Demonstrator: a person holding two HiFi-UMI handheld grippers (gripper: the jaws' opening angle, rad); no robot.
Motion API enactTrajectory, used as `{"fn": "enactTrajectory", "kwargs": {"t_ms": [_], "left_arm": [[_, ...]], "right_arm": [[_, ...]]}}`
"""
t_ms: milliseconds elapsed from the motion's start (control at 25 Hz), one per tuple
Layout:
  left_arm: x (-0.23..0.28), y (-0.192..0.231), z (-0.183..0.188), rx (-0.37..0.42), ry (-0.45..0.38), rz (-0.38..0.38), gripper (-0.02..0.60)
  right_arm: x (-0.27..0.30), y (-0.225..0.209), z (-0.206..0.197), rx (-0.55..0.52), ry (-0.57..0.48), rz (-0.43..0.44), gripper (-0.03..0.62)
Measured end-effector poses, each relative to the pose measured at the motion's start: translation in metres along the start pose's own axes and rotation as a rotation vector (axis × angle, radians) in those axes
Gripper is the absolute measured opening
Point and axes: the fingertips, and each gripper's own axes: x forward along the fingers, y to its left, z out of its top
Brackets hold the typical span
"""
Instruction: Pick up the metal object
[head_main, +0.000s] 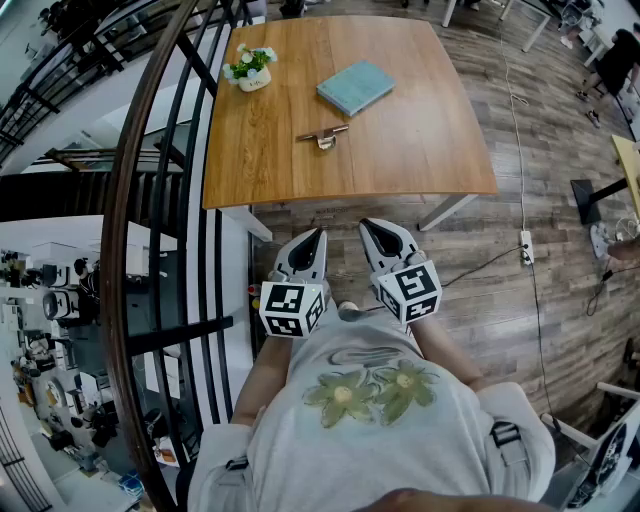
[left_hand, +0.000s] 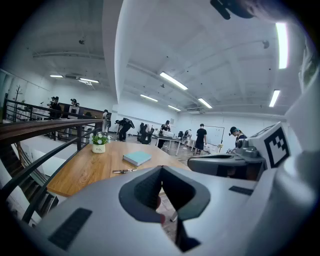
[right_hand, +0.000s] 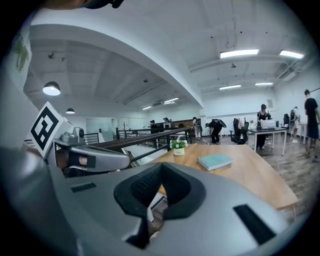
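- The metal object (head_main: 322, 135) lies flat near the middle of the wooden surface (head_main: 420, 150), a slim bar with a small ring-like part at one end; nothing touches it; in the left gripper view it shows as a thin dark strip (left_hand: 124, 171) on the wood
- Just beyond it, towards the far side, lies a teal book (head_main: 355, 86), apart from the metal object; it also shows in the left gripper view (left_hand: 137, 158) and the right gripper view (right_hand: 215, 161)
- A small flower pot (head_main: 251, 68) with white blooms stands upright near the far left corner, well apart from both
- The left gripper (head_main: 312, 242) is held close to the person's body, short of the near edge of the surface and above the floor (head_main: 480, 290); its jaws are pressed together with nothing between them (left_hand: 161, 169)
- The right gripper (head_main: 375, 232) is just beside it, also short of the surface; its jaws are pressed together and empty (right_hand: 161, 167)
- A dark curved railing (head_main: 150, 200) runs along the left of the surface; a white power strip (head_main: 525, 247) with its cable lies on the floor to the right
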Motion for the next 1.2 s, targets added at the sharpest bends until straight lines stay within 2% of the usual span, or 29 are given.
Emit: {"fn": "enactTrajectory", "kwargs": {"t_ms": [400, 600, 920, 1120, 1200], "left_arm": [[0.036, 0.025, 0.008, -0.014, 0.019, -0.018, 0.014], [0.070, 0.058, 0.026, -0.029, 0.028, -0.015, 0.014], [0.095, 0.116, 0.042, -0.051, 0.034, -0.003, 0.014], [0.108, 0.143, 0.054, -0.048, 0.041, -0.016, 0.014], [0.115, 0.152, 0.058, -0.043, 0.049, -0.031, 0.014]], "right_arm": [[0.037, -0.024, 0.007, 0.061, -0.002, -0.015, 0.006], [0.081, -0.044, 0.022, 0.054, 0.008, -0.017, 0.006], [0.139, -0.055, 0.037, 0.055, 0.016, -0.035, 0.006], [0.167, -0.064, 0.048, 0.062, 0.011, -0.058, 0.008], [0.176, -0.068, 0.051, 0.072, 0.012, -0.073, 0.027]]}}
